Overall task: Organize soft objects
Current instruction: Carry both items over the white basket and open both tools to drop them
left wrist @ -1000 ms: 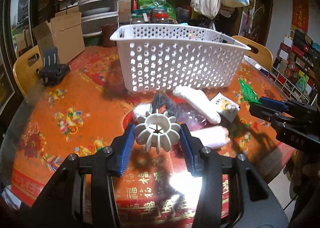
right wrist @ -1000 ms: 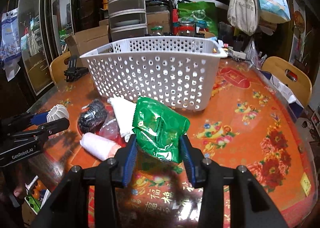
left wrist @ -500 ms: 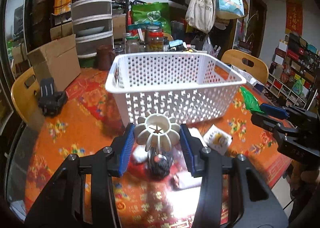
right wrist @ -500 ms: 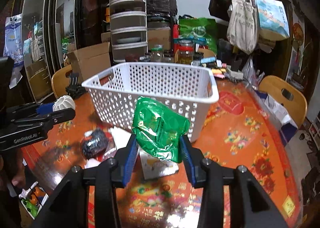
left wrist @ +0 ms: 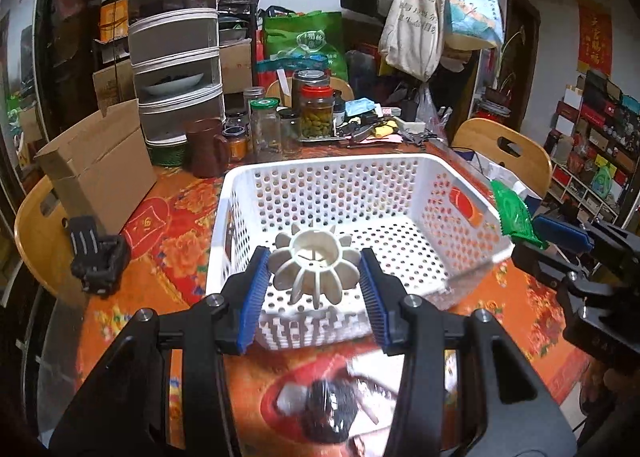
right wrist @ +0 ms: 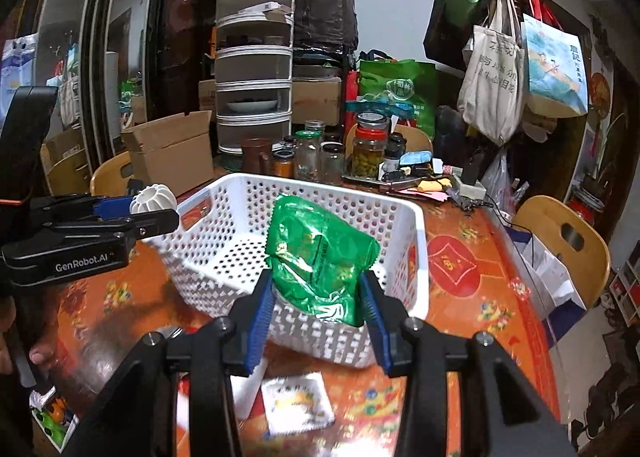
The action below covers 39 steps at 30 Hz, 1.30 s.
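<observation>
Between the blue ribbed pads of the left hand-held gripper (left wrist: 314, 289) sits a white, ribbed, pumpkin-shaped soft toy with a round hollow centre (left wrist: 314, 267), clamped from both sides. Directly ahead of and below it lies the white perforated plastic basket (left wrist: 240, 193), open side up, its floor bare of objects. The toy hangs just over the basket's near rim, so the left hand looks placed to drop it straight down.

The right hand-held gripper (right wrist: 318, 311) squeezes a crinkled green foil packet (right wrist: 320, 257), which stands upright between the pads with its long axis vertical. From this hand the basket (right wrist: 416, 257) also lies straight ahead, and the packet overlaps its near wall in view. Both hands seem about equally near the basket, approaching from neighbouring sides.

Below and behind the pads, on the orange floral glossy worktop (right wrist: 472, 297), wait blurred items: a small white printed sachet (right wrist: 298, 403) under the right hand-held gripper, and a dark fuzzy bundle (left wrist: 332, 409) under the left.

Cardboard boxes, glass jars and hanging cloth bags crowd the background beyond the basket.
</observation>
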{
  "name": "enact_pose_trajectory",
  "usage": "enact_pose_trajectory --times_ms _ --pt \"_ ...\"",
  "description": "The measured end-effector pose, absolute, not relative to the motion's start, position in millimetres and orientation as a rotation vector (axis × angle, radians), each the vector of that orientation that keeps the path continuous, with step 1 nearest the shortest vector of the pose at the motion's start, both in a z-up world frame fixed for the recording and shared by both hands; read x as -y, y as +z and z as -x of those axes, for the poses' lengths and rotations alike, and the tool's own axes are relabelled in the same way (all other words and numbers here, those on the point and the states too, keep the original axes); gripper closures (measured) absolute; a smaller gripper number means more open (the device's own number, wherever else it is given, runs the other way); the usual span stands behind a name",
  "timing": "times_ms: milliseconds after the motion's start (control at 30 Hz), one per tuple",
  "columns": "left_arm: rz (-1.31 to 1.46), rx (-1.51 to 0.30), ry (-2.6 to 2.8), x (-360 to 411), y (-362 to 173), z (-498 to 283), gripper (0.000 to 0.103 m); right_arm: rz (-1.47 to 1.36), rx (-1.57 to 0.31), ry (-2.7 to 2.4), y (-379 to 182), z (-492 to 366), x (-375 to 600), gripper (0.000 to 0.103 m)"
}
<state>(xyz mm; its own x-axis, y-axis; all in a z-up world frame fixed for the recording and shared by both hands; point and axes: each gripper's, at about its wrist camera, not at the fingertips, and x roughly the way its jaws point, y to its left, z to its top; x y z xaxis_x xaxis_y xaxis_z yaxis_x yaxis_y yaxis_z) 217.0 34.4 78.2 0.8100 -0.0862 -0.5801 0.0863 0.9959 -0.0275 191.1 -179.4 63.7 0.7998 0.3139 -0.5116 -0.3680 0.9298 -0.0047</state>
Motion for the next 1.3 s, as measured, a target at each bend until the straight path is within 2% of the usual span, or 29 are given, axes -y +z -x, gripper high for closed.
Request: enact_pose_trajectory --times_ms 267,567,767,1067,1100,1167,1233,1300 --pt "-0.003 -0.728 -0.090 -26 69 -288 0.061 0.112 -0.595 0.356 59 -241 172 0.061" --pt "-0.002 -0.936 -0.092 -13 29 -363 0.061 0.126 -0.718 0.361 44 -295 158 0.061" --pt "0.003 -1.012 -0.083 -10 9 -383 0.061 0.155 -0.802 0.351 29 -325 151 0.061" --pt "-0.021 -1.032 -0.069 -8 3 -391 0.060 0.173 -0.854 0.339 15 -344 147 0.060" --pt "-0.024 -1.028 -0.069 -7 3 -390 0.058 0.173 -0.854 0.340 15 -344 147 0.059" --pt "-0.019 -1.020 -0.073 -9 4 -388 0.048 0.173 -0.848 0.335 15 -344 147 0.056" --pt "-0.009 -1.005 -0.076 -11 6 -386 0.024 0.170 -0.839 0.332 16 -343 148 0.051" --pt "-0.015 -0.981 -0.063 -12 10 -383 0.020 0.161 -0.828 0.334 19 -341 150 0.049"
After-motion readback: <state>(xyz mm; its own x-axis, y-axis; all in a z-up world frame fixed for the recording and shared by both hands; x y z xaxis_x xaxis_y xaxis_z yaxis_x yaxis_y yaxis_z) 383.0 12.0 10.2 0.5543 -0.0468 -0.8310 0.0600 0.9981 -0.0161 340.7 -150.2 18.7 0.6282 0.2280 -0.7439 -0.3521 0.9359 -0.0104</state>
